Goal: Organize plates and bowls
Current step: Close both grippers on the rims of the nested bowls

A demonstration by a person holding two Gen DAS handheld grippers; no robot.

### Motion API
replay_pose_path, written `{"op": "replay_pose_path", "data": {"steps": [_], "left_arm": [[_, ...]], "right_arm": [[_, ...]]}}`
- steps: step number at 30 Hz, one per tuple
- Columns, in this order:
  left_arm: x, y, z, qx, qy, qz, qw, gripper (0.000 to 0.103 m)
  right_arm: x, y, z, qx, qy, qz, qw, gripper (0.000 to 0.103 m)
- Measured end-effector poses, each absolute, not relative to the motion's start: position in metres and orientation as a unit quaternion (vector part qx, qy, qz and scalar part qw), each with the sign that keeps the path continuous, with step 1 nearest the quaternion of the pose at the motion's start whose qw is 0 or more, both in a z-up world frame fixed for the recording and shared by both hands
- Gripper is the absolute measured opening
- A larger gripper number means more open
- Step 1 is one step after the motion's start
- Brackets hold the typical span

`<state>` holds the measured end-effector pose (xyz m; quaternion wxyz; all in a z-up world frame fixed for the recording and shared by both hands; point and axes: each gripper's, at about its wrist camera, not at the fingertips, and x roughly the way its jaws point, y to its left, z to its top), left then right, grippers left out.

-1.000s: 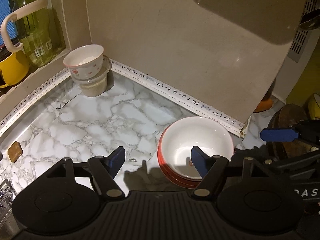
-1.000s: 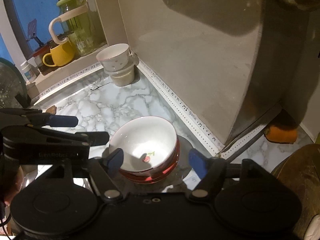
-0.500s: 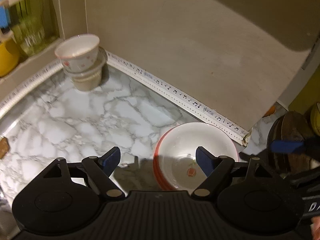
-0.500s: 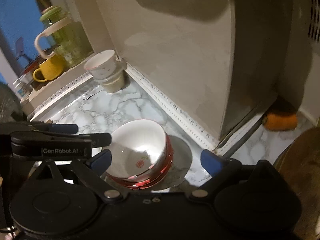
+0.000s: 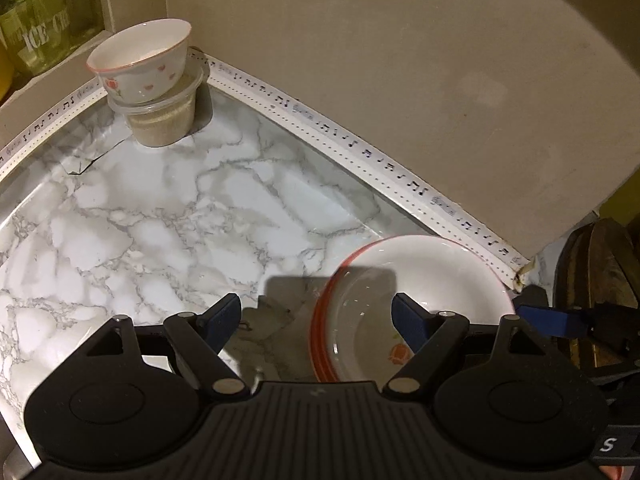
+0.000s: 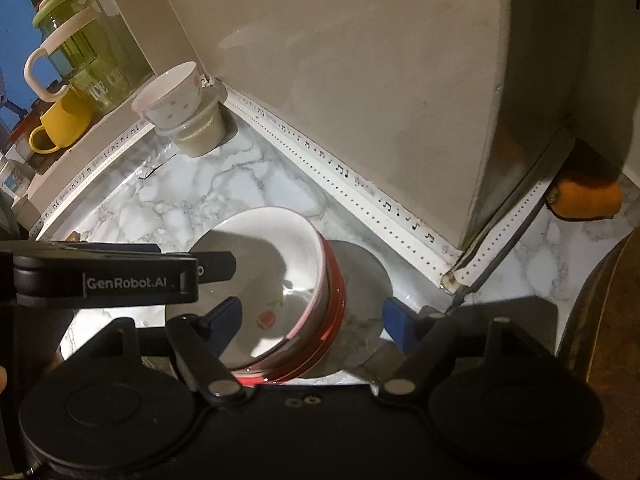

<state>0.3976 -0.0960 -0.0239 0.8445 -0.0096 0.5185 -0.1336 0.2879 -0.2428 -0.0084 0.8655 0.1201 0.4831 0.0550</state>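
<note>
A stack of red-rimmed white bowls (image 5: 424, 280) stands on the marble counter near the wall strip; it also shows in the right wrist view (image 6: 280, 280). My left gripper (image 5: 316, 318) is open, its right finger over the bowl's inside, its left finger over the counter. My right gripper (image 6: 312, 318) is open, its fingers on either side of the stack's right part. A small white bowl with pink hearts (image 5: 144, 60) sits on a clear tub (image 5: 164, 120) in the far corner; both show in the right wrist view, bowl (image 6: 168, 96).
A green jug (image 6: 76, 52) and a yellow mug (image 6: 60, 124) stand on the window ledge. An orange object (image 6: 586, 196) lies behind the wall's corner at right. A dark wooden board (image 5: 600, 280) is at the right edge.
Both grippers have moved lower and closer to the bowl stack. The right gripper's fingers now straddle more of the stack. Both stay open.
</note>
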Motion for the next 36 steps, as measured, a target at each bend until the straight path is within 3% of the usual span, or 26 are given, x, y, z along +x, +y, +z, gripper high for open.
{"op": "replay_pose_path", "data": {"steps": [6, 9, 11, 16, 20, 23, 28, 36], "left_arm": [[0.400, -0.103, -0.026, 0.015, 0.507, -0.132, 0.852, 0.082], [0.404, -0.105, -0.029, 0.010, 0.513, -0.136, 0.848, 0.082], [0.406, -0.107, -0.032, 0.010, 0.517, -0.137, 0.845, 0.082], [0.411, -0.105, -0.039, -0.017, 0.531, -0.140, 0.835, 0.082], [0.415, -0.103, -0.046, -0.031, 0.545, -0.141, 0.826, 0.064], [0.418, -0.100, -0.051, -0.047, 0.552, -0.140, 0.821, 0.064], [0.421, -0.094, -0.057, -0.081, 0.568, -0.143, 0.806, 0.052], [0.421, -0.093, -0.055, -0.102, 0.575, -0.156, 0.796, 0.034]], "right_arm": [[0.290, -0.250, -0.013, 0.137, 0.484, 0.056, 0.862, 0.076], [0.294, -0.249, -0.014, 0.131, 0.489, 0.050, 0.861, 0.071], [0.298, -0.247, -0.016, 0.130, 0.494, 0.050, 0.858, 0.059], [0.306, -0.247, -0.022, 0.143, 0.505, 0.046, 0.850, 0.055], [0.310, -0.244, -0.030, 0.154, 0.515, 0.045, 0.842, 0.055], [0.311, -0.241, -0.034, 0.151, 0.522, 0.045, 0.838, 0.055], [0.312, -0.238, -0.037, 0.147, 0.528, 0.049, 0.835, 0.042], [0.312, -0.239, -0.036, 0.147, 0.533, 0.050, 0.832, 0.039]]}}
